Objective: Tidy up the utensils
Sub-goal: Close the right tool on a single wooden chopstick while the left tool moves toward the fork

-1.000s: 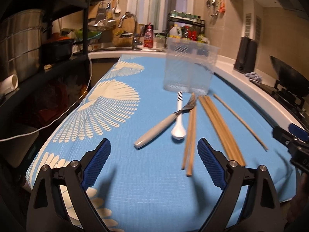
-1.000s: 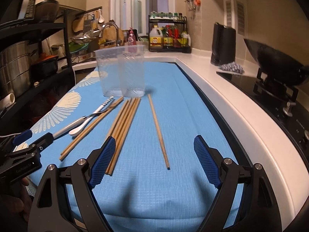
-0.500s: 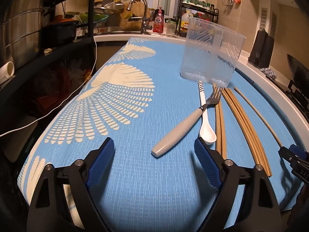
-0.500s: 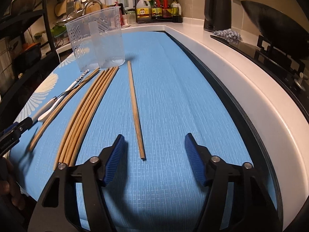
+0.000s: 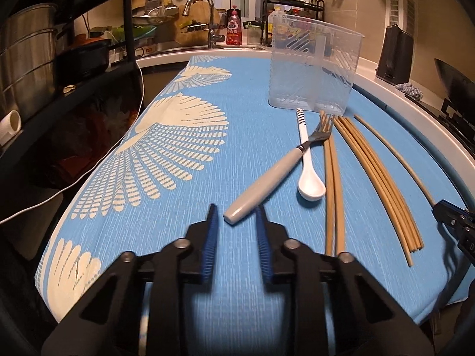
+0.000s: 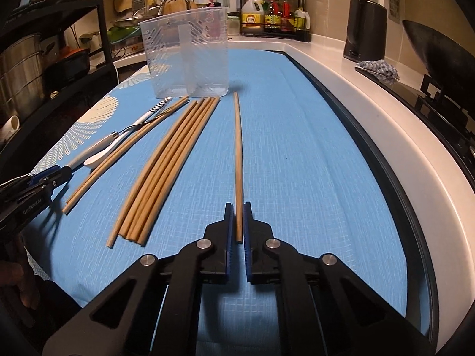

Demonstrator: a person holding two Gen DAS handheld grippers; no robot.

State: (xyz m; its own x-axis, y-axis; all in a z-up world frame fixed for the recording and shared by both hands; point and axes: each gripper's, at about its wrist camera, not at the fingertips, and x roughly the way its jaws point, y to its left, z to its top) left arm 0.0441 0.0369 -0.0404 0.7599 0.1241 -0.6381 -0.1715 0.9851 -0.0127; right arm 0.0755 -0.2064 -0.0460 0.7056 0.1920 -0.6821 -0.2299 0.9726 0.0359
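Note:
A clear plastic utensil holder (image 5: 314,68) (image 6: 187,56) stands upright on the blue cloth (image 5: 190,154). In front of it lie a grey-handled fork (image 5: 267,178), a white spoon (image 5: 307,160), a pair of chopsticks (image 5: 334,184), a bundle of several chopsticks (image 6: 169,166) and a single chopstick (image 6: 237,160). My left gripper (image 5: 236,212) is narrowed, its pads either side of the fork handle's end, a gap still showing. My right gripper (image 6: 236,212) is closed around the near end of the single chopstick on the cloth.
A dark shelf rack with pots (image 5: 38,59) stands at the left. A sink and faucet (image 5: 199,17) and a bottle rack (image 6: 273,14) are at the back. A kettle (image 6: 366,29), a rag (image 6: 377,69) and a wok (image 6: 439,50) line the right counter.
Both grippers were wide open and have closed in. The left moved up to the fork handle's end; the right moved onto the single chopstick's near end.

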